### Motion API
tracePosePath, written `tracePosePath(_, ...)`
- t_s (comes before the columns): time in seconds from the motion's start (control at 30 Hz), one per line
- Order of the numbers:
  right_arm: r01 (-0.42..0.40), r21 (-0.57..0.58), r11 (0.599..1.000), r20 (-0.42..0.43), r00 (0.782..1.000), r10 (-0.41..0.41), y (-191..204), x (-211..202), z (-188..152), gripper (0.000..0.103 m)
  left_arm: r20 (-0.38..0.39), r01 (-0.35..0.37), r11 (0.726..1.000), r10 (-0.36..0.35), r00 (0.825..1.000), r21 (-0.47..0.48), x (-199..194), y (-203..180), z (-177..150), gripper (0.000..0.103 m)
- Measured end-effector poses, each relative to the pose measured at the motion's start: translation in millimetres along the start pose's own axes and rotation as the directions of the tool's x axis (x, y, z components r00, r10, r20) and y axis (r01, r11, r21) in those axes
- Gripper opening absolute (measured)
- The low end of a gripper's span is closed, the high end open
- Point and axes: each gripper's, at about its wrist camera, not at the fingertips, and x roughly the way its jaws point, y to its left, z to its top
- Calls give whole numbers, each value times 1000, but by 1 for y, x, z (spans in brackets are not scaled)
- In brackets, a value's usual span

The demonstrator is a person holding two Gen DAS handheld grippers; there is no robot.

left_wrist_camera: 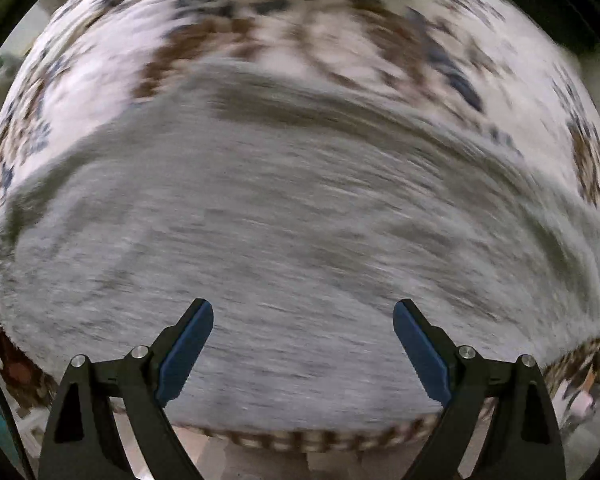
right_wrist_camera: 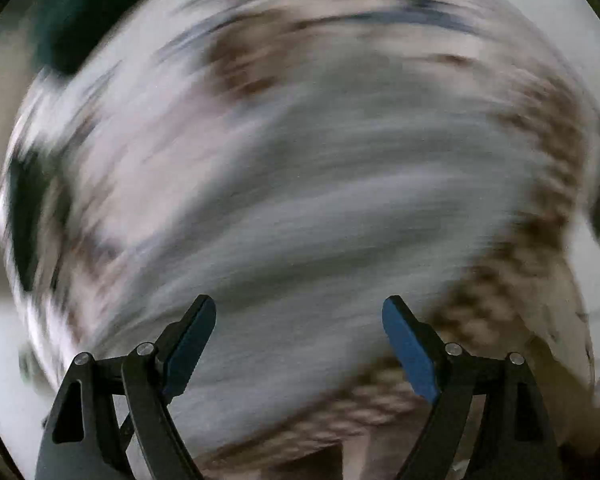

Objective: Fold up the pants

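Grey pants [left_wrist_camera: 300, 240] lie spread across a patterned cloth, filling the middle and lower part of the left wrist view. My left gripper [left_wrist_camera: 303, 312] is open and empty above the grey fabric, jaws wide apart. In the right wrist view the pants [right_wrist_camera: 320, 220] show as a blurred grey band through the middle. My right gripper [right_wrist_camera: 299, 308] is open and empty above them. Both views are smeared by motion, the right one heavily.
A white cloth with brown and blue patterns [left_wrist_camera: 340, 32] covers the surface under the pants and also shows in the right wrist view [right_wrist_camera: 540, 248]. Its near edge [left_wrist_camera: 320, 440] runs just below the pants. A dark shape [right_wrist_camera: 72, 20] sits at the upper left.
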Motion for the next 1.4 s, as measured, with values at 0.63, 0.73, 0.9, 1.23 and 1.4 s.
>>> tracePosePath(0.63,185,-554,812,218,973,-73,46,18,167,6,160,-84,959,41,986,270,-1,-222,18,92)
tracePosePath(0.73,119,-507,854,143,988,-53,35,29,182,6,156,-84,957,41,987,278,4,-229,22,92)
tracePosePath(0.9,-53,-420,906,-6,998,56,0,25,176,65,132,-75,949,35,991,307,7,-225,15,92)
tracePosePath(1.23,-173,-59,983,-1,985,173,-127,11,101,59,15,-47,926,45,999,375,28,-226,-29,92)
tracePosePath(1.4,-73,-148,986,-18,997,72,-107,24,85,10,31,-42,909,32,999,415,22,-238,-39,92)
